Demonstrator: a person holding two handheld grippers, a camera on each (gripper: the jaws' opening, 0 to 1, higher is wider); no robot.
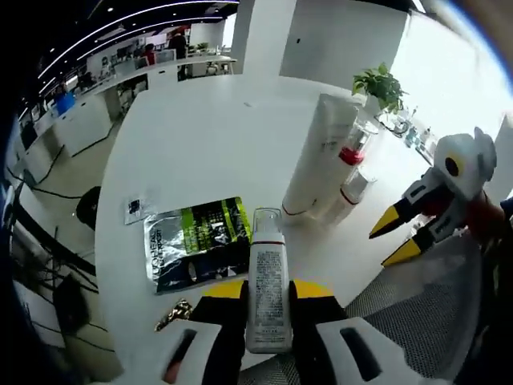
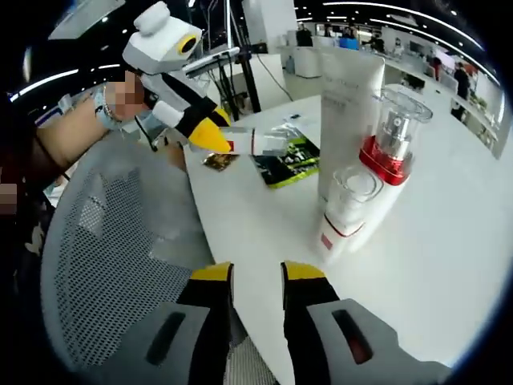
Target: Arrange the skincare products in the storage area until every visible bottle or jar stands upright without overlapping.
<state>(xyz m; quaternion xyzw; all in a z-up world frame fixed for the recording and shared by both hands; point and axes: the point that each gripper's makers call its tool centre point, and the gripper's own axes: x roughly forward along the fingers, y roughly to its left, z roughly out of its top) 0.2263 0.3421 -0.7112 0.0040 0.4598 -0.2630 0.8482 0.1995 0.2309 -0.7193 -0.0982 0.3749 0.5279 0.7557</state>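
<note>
My left gripper [image 1: 268, 290] is shut on a small white bottle [image 1: 267, 273] with a clear cap, held over the near edge of the white table [image 1: 200, 136]; it is also seen in the right gripper view, where the left gripper [image 2: 218, 138] carries the bottle [image 2: 256, 143] sideways. A tall white tube [image 1: 321, 156] [image 2: 349, 112], a clear-capped bottle with a red band [image 1: 353, 152] [image 2: 389, 136] and a small clear-capped bottle [image 1: 353, 191] [image 2: 345, 204] stand upright close together. My right gripper [image 2: 256, 277] [image 1: 393, 242] is open, holding nothing, at the table edge.
A green and black sachet [image 1: 200, 241] [image 2: 284, 164], a small grey sachet [image 1: 140, 207] and a gold wrapper [image 1: 172, 314] [image 2: 218, 160] lie flat on the table. A grey mesh chair [image 2: 120, 241] [image 1: 417, 313] stands against the table edge. A potted plant [image 1: 378, 84] sits behind the bottles.
</note>
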